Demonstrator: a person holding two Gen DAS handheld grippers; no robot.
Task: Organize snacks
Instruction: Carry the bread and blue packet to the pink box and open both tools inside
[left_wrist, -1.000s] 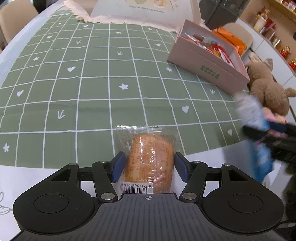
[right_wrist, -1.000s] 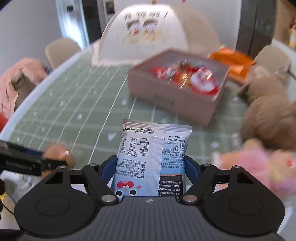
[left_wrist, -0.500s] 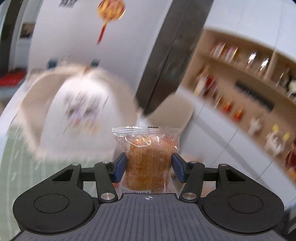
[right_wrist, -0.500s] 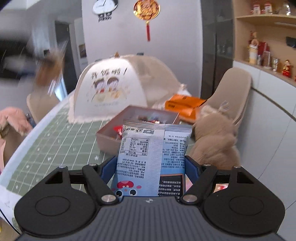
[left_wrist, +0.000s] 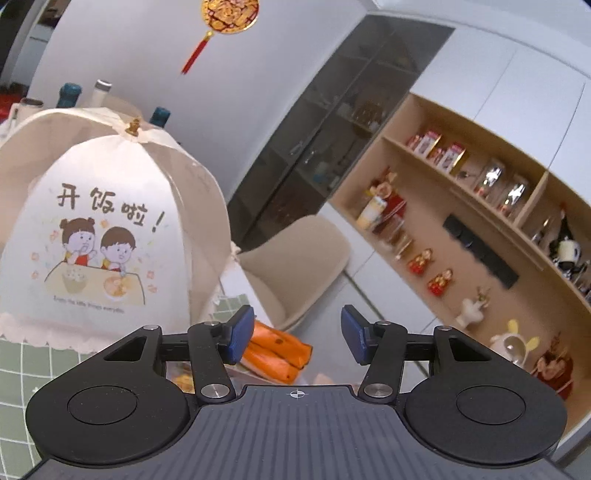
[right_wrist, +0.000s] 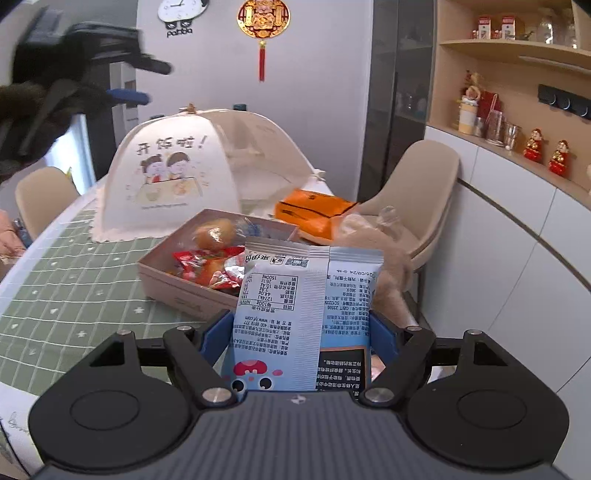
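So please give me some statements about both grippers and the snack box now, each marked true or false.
1. The left gripper holds a snack. False: its jaws stand apart with nothing between them.
2. The right gripper grips a blue and white snack packet. True.
3. The pink box has snacks inside. True.
4. The box stands on a bare wooden table. False: it stands on a green checked tablecloth.
5. A food cover stands behind the box. True.

Left hand-held gripper (left_wrist: 297, 334) raised, jaws apart and empty after closing slightly; right hand-held gripper (right_wrist: 300, 334) clamped.
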